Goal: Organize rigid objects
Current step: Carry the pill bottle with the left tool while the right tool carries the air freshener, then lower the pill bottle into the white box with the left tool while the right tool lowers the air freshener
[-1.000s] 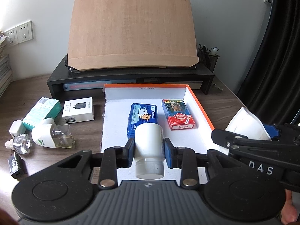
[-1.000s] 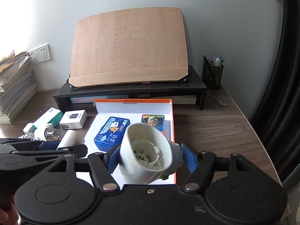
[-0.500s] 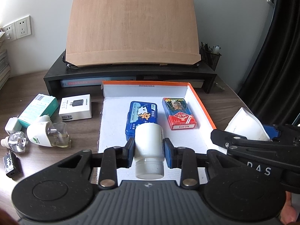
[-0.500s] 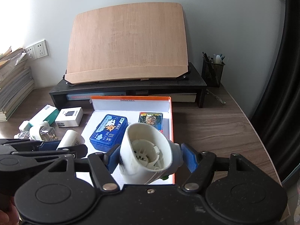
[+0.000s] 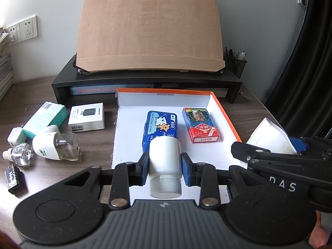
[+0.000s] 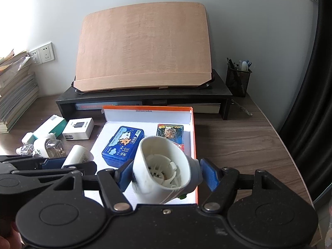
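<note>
My left gripper point(image 5: 165, 167) is shut on a white pill bottle point(image 5: 165, 164), held above the near part of the white tray with an orange rim point(image 5: 226, 116). My right gripper point(image 6: 166, 173) is shut on a white plug-in device with a hollow ribbed end point(image 6: 161, 170), held above the tray's near right edge point(image 6: 195, 145). The device also shows at the right of the left wrist view point(image 5: 269, 139). In the tray lie a blue tin point(image 5: 160, 128) and a red card box point(image 5: 200, 127).
Left of the tray on the wooden desk lie a white charger box point(image 5: 87, 117), a teal-and-white box point(image 5: 44, 118), a white plug-in with a clear bottle point(image 5: 56, 147), a small clear bottle point(image 5: 18, 155) and a black clip point(image 5: 13, 179). A black riser with a wooden board point(image 5: 147, 78) stands behind.
Both grippers have drifted slightly and lifted a little, each still holding its object. The objects on the desk and in the tray have not moved.
</note>
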`<state>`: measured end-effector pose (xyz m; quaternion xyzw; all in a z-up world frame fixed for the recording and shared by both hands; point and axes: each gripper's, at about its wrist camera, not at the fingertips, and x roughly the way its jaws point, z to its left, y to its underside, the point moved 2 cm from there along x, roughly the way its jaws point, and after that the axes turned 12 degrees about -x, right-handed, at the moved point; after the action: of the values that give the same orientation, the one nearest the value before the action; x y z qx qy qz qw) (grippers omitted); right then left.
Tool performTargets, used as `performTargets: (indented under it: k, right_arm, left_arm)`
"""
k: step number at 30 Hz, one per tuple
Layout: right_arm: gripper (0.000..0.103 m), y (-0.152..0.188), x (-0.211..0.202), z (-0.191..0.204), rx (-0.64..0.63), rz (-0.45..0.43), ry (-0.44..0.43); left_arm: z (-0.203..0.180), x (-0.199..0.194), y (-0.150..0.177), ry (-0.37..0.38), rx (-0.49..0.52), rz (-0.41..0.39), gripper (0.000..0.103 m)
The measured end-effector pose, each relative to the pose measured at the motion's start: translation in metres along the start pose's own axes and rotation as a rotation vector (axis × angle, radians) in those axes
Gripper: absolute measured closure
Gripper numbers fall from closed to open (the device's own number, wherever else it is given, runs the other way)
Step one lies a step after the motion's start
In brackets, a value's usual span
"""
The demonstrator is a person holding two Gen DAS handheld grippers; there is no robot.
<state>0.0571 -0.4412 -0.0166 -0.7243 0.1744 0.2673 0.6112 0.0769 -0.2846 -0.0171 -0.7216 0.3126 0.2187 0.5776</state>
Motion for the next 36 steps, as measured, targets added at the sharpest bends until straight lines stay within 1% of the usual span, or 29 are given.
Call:
performTargets:
  k: [23,36]
  right_arm:
    - [0.020,-0.001,0.008,0.001,0.002,0.012,-0.011]
    - [0.020,-0.005,0.018,0.001,0.008,0.026,-0.005]
  left_arm:
    - [0.002,0.004,0.001,-0.016,-0.011,0.012,0.070]
    - [0.005,0.013,-0.002,-0.009,-0.007,0.026,0.070]
